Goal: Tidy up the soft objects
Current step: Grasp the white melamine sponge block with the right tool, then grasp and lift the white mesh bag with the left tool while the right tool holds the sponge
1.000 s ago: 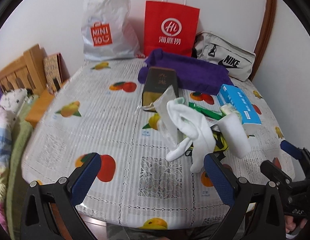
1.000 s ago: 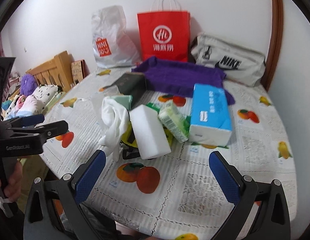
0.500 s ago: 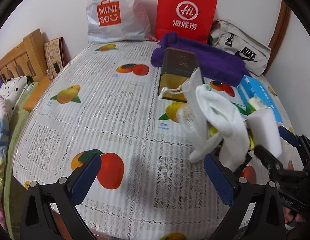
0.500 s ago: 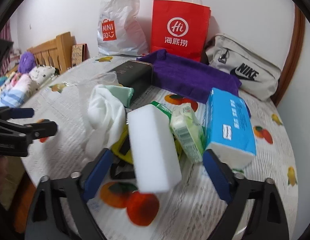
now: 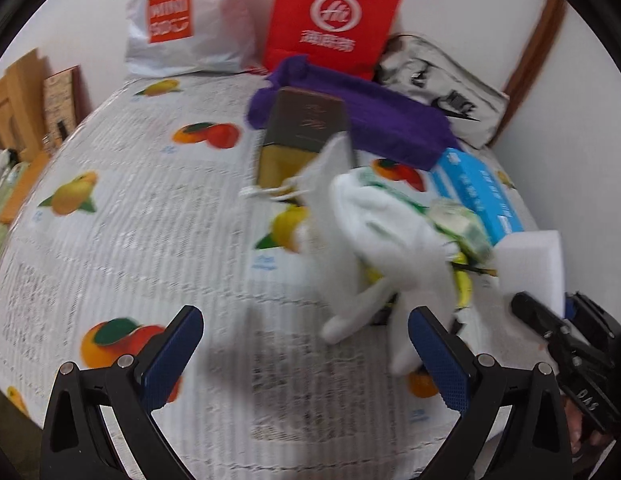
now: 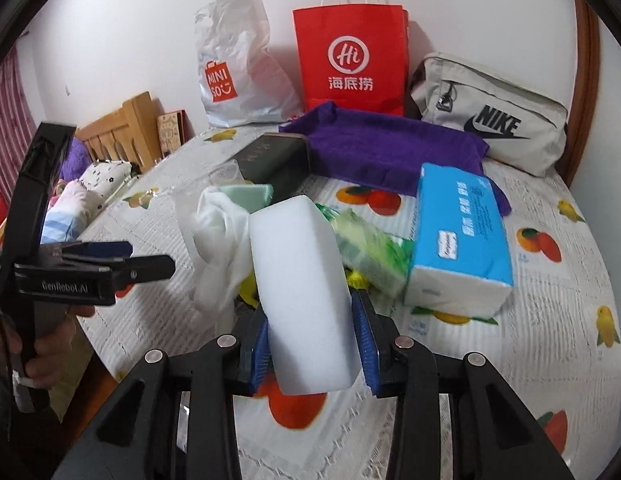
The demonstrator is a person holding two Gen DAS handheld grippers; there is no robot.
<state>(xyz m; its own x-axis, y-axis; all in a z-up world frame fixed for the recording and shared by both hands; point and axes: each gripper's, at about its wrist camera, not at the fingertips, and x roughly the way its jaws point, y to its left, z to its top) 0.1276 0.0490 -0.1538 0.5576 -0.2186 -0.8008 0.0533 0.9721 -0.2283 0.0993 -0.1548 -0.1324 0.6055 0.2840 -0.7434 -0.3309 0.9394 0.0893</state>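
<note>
Two blue pads of the right gripper, which have just been closing, clamp the near end of a white rectangular foam sponge block. Its long axis runs away from the gripper toward the purple folded towel, tilted slightly left, above the fruit-print tablecloth. The left gripper stands wide apart, holding nothing, beside a white cloth glove.

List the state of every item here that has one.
Right gripper: jaws just closed, shut on the white sponge block.
Left gripper: open, empty.
White socks: loose, draped over the pile.
Blue tissue pack: sealed, lying flat.
Purple towel: folded.
Red paper bag: upright.
</note>
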